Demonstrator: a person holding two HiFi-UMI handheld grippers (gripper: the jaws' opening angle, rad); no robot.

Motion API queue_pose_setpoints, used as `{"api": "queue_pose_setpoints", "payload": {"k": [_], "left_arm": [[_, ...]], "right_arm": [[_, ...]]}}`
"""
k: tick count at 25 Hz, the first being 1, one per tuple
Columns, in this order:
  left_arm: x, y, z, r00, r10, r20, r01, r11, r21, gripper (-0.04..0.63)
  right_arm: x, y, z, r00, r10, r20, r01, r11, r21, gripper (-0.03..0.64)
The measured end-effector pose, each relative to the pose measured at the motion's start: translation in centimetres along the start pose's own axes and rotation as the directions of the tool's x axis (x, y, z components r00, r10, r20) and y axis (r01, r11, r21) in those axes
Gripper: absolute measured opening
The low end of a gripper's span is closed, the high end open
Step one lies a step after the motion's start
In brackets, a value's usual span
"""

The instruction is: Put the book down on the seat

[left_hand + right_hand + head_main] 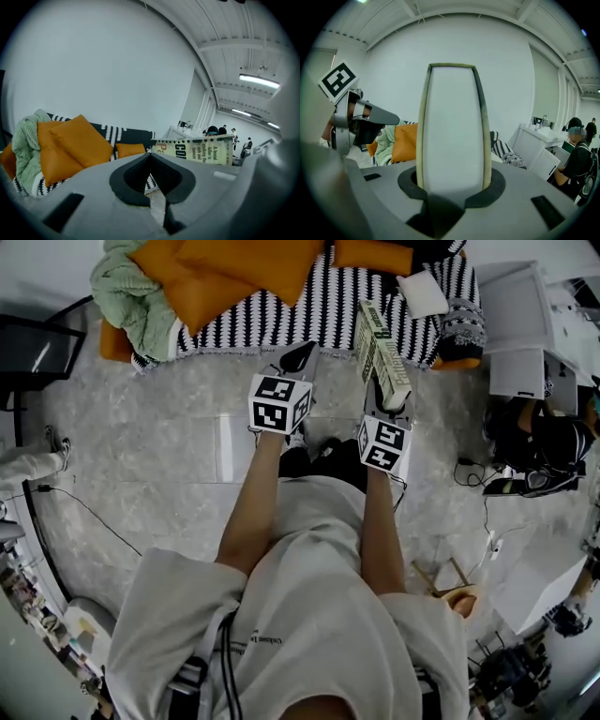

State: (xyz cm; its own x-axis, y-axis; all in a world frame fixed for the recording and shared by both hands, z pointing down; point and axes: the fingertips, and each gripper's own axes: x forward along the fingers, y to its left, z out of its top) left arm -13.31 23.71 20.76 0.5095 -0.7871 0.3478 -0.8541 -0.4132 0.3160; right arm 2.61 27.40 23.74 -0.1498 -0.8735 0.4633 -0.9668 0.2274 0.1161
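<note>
A thick paperback book (379, 345) with a yellowish cover stands upright between the jaws of my right gripper (388, 396), which is shut on its lower end. The right gripper view is filled by the book's page edge (453, 131) rising from the right gripper (452, 187). The book hangs in front of the seat, a sofa with a black-and-white striped cover (281, 320). My left gripper (299, 356) hovers beside it to the left, shut and empty. In the left gripper view the left gripper (150, 157) points at the sofa (123, 134), with the book (197, 151) at right.
Orange cushions (234, 268) and a green blanket (127, 296) lie on the sofa's left part, a white pad (422, 292) on its right. White cabinets (516, 324) and a seated person (544, 442) are at right. A black table (33, 348) stands at left.
</note>
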Motion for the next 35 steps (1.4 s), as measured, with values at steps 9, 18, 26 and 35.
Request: {"api": "queue_pose_setpoints", "payload": {"k": [9,18,26,35], "left_arm": [[2.5,-0.4,-1.4,0.998,-0.002,-0.068,0.005,0.999,0.039,0.008],[7.2,1.9,0.3,0.997,0.019,-0.081,-0.017,1.0,0.023,0.008],[15.1,3.2,0.6,0.991,0.045,-0.129,-0.048,0.999,-0.019,0.007],[25.7,6.1,-2.5,0.973,0.063,-0.222,-0.07,0.997,-0.024,0.007]], "right_arm": [[2.1,-2.3,-0.3,1.0,-0.014,-0.024,0.014,1.0,0.007,0.156],[7.7,-3.6,1.5,0.998,0.049,-0.04,-0.05,0.999,-0.011,0.156],[14.1,-8.2,2.2,0.994,0.073,-0.085,-0.074,0.997,-0.006,0.156],[26.0,-10.3,-3.6,0.878,0.412,-0.244,-0.299,0.87,0.393,0.156]]}}
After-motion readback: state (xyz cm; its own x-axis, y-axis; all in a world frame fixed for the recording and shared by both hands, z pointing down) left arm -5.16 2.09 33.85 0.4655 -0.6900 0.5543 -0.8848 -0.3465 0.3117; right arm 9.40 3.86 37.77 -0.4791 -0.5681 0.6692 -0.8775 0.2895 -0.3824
